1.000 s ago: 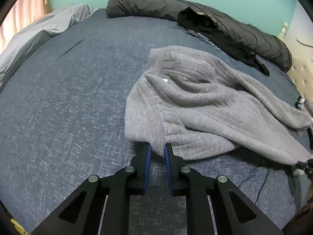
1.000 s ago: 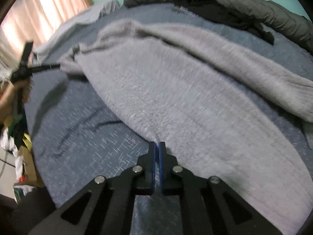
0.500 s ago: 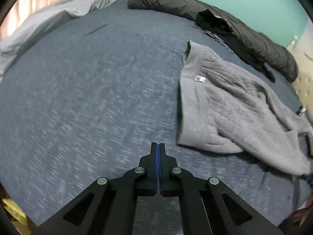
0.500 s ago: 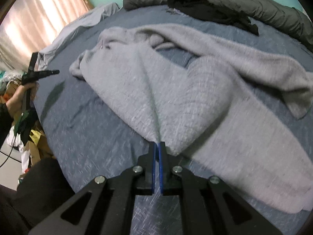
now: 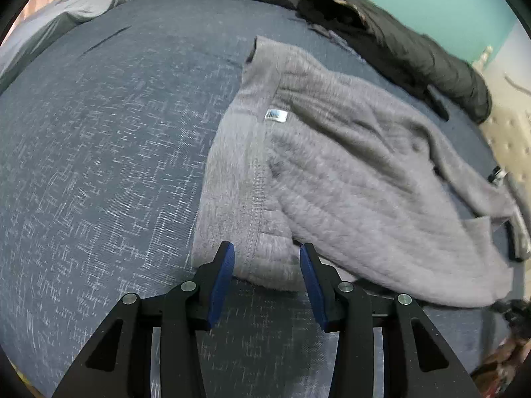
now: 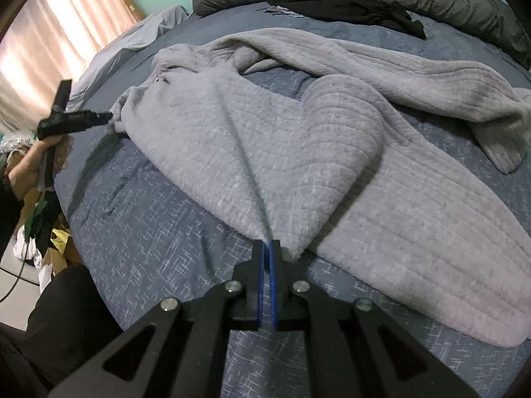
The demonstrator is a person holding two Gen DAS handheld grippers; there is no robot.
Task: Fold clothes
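Note:
A grey ribbed sweater (image 5: 348, 172) lies spread and rumpled on the dark blue bed (image 5: 109, 152). In the left wrist view my left gripper (image 5: 267, 258) is open, its blue pads on either side of the sweater's near hem corner, not closed on it. In the right wrist view my right gripper (image 6: 266, 248) is shut on a pinched edge of the sweater (image 6: 272, 139), pulling a taut crease toward me. The left gripper (image 6: 76, 119) shows at the far left of that view, at the sweater's other end.
A dark grey duvet (image 5: 381, 30) with a black garment (image 6: 338, 3) on it lies along the far edge of the bed. A light grey sheet (image 5: 66, 13) is bunched at the far left. Curtains (image 6: 43, 36) and floor clutter (image 6: 49, 242) stand beyond the bed's left edge.
My left gripper let go of the sweater hem, shut briefly away from it, and now is open around the hem corner again. My right gripper stays shut on the sweater edge.

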